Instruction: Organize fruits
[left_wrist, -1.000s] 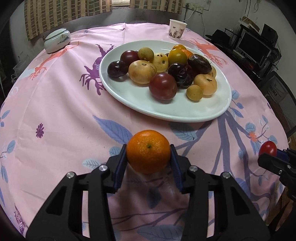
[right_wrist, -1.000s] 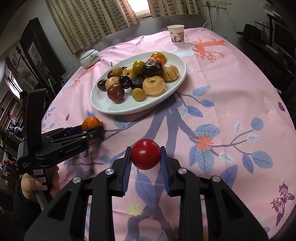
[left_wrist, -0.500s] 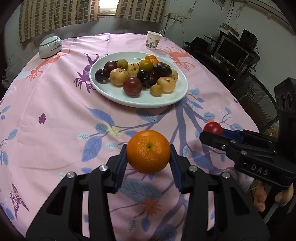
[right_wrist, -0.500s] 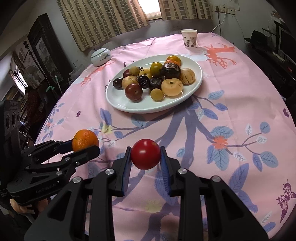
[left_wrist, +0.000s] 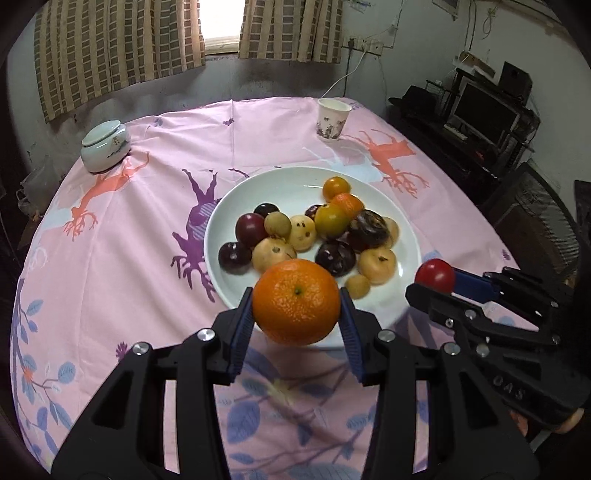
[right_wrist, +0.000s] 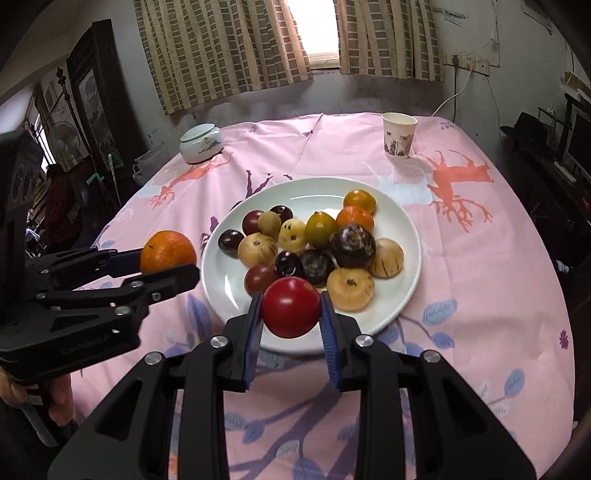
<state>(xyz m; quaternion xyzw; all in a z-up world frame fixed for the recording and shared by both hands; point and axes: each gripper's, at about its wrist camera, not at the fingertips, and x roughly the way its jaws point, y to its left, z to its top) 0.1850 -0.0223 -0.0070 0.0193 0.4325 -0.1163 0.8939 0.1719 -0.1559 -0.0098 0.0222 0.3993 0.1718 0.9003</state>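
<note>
Two fruits are held above a plate (left_wrist: 402, 236) piled with fruit: an orange (left_wrist: 296, 302) clamped in the left gripper (left_wrist: 296, 314), a tomato (right_wrist: 291, 307) in the right gripper (right_wrist: 291, 317).

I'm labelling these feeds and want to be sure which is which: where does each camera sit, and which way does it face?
Left wrist: sits on the left tongs, looks down along them at the plate; shows them shut on the orange, plus the right tongs.
Right wrist: sits on the right tongs, faces the plate; shows them shut on the tomato, plus the left tongs.
Shared: plate, cup, jar.
</note>
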